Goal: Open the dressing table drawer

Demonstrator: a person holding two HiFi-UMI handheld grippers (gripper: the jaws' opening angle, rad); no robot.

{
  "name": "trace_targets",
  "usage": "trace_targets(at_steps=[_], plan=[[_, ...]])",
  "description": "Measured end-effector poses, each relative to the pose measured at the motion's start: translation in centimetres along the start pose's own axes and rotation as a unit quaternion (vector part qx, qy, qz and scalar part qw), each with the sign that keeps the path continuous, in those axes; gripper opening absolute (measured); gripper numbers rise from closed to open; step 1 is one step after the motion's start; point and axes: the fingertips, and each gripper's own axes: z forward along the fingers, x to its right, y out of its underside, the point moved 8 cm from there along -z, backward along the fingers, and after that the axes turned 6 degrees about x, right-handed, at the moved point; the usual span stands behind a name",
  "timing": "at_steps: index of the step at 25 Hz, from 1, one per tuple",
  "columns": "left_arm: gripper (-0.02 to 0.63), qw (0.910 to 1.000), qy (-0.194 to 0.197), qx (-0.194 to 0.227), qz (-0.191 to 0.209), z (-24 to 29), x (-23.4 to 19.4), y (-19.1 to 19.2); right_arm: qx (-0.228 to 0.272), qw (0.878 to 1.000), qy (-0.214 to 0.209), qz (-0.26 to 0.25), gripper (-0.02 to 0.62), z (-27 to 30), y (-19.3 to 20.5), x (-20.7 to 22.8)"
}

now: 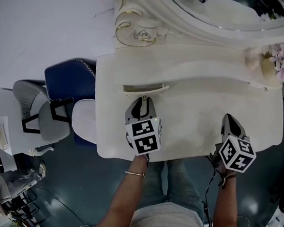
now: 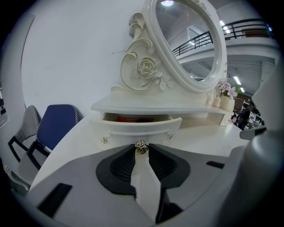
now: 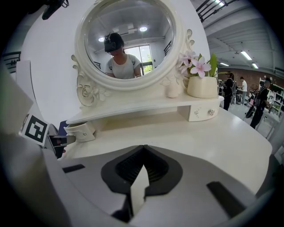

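The cream dressing table [image 1: 196, 131] has a small curved drawer [image 1: 145, 89] under its raised shelf, pulled out a little. In the left gripper view the drawer [image 2: 137, 124] shows a gap with something red inside. My left gripper [image 2: 141, 146] is shut on the drawer's small metal knob [image 2: 141, 148], pinched at the fingertips; in the head view this gripper [image 1: 143, 101] points at the drawer front. My right gripper [image 1: 228, 117] rests over the table's right front part, away from the drawer. Its jaws [image 3: 143, 147] are shut, tips together, holding nothing.
An oval mirror [image 3: 126, 37] in a carved frame stands at the back. A pot of pink flowers [image 1: 277, 64] sits on the shelf's right end, above a second small drawer [image 3: 204, 113]. A blue chair [image 1: 67, 82] and a grey chair [image 1: 35, 113] stand left of the table.
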Motion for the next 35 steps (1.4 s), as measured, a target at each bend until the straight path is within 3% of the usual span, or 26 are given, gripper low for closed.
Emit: trace_targets(at_steps=[35], plan=[[0.106, 1.0000, 0.005, -0.003, -0.005, -1.3, 0.3, 0.5, -0.003, 1.000, -0.002, -0.008, 0.008, 0.5, -0.5, -0.2]])
